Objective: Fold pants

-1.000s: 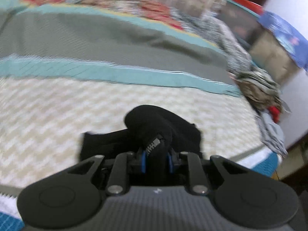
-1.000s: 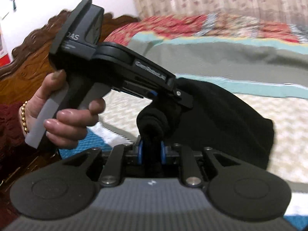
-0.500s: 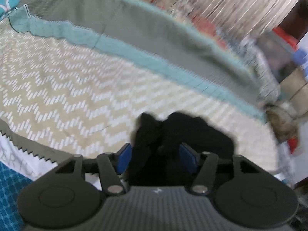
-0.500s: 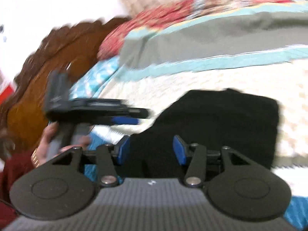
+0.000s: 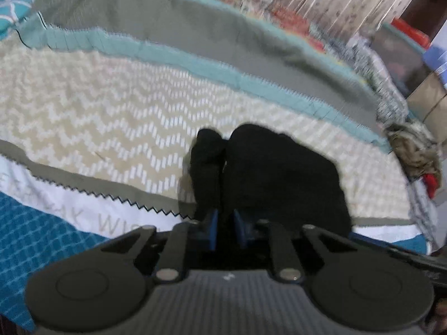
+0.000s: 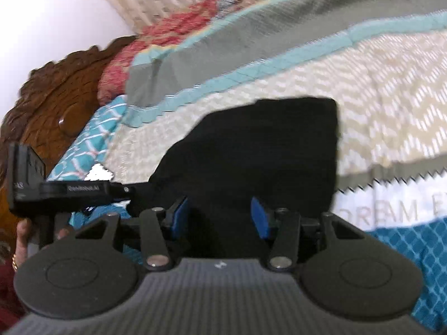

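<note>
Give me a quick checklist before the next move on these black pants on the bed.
1. Pants lying on the bedspread, not hanging: ok.
2. Right gripper open, blue pads clear of the cloth: ok; it has let go.
3. Left gripper state: jaws have just closed to shut; whether cloth is pinched between them, cannot tell.
4. Fold tidy: not ok, a bunched lump stands up at the near left edge.
5. Far edge of the fold straight in the right wrist view: ok.
6. Grippers clear of each other: ok, left sits off to the side.

Left gripper just closed (jaws near touching); right gripper spread.
</note>
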The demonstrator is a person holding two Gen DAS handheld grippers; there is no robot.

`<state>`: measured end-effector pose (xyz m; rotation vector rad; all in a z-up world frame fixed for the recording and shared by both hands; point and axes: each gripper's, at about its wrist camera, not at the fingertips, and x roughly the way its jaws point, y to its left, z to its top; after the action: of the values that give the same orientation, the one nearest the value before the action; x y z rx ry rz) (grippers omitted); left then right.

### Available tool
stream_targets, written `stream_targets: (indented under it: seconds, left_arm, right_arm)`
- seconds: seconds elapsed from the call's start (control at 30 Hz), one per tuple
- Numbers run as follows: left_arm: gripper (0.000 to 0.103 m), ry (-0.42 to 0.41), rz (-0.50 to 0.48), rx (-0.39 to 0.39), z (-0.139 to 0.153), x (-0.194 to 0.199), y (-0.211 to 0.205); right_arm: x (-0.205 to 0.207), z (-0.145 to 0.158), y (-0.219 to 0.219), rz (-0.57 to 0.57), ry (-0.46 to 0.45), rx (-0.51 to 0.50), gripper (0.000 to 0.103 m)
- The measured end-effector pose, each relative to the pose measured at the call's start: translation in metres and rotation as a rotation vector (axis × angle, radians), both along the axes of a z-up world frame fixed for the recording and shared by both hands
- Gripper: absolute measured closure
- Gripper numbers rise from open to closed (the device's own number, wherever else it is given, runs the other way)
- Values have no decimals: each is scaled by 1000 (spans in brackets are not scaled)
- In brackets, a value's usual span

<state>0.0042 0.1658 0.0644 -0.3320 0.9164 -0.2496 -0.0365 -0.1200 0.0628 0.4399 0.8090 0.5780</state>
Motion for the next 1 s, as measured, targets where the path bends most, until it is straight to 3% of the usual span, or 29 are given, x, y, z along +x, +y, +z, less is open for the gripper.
stream_targets:
  seconds: [0.07,0.13,0.23,0.33,0.4,0.47,0.6,0.7,0.83,0.9,0.93,1.0]
  left_arm:
    - [99,-7,24,6,3,-14,10]
    - [98,37,49,8,-14,-17,16]
    - [100,181,88,138,-60,-12,8]
    - [97,140,78,140,-58,-18,6]
    - [92,95,72,78,-41,-21,16]
    - [79,26,117,35,-21,-25,31]
    - [79,-78,145,-36,13,-10,41]
    - [80,-112,89,-55,23,7,19]
    - [79,-115,-20,-29,6,19,-21]
    - [82,-43,-48,20,-16,25,-36]
    - [88,16,-43,65,-32,26,-40]
    - [90,21,-33,87,-44,17,-40]
  right_arm:
    - [1,3,8,36,-42,-22,51]
    - [4,-4,15,54,-28,-50,51]
    - [11,-25,23,40,50,-95,50]
    - [14,-27,19,22,66,-84,50]
    - [11,-18,14,16,45,-73,50]
    - [7,-9,4,-8,9,-37,50]
    - [8,5,-1,-25,-40,18,51]
    - [15,5,11,4,-29,14,57]
    - [25,-17,27,49,73,27,59]
    - [26,-34,31,56,133,22,59]
    - [25,-35,30,60,131,25,60]
    - [27,-26,30,82,128,10,61]
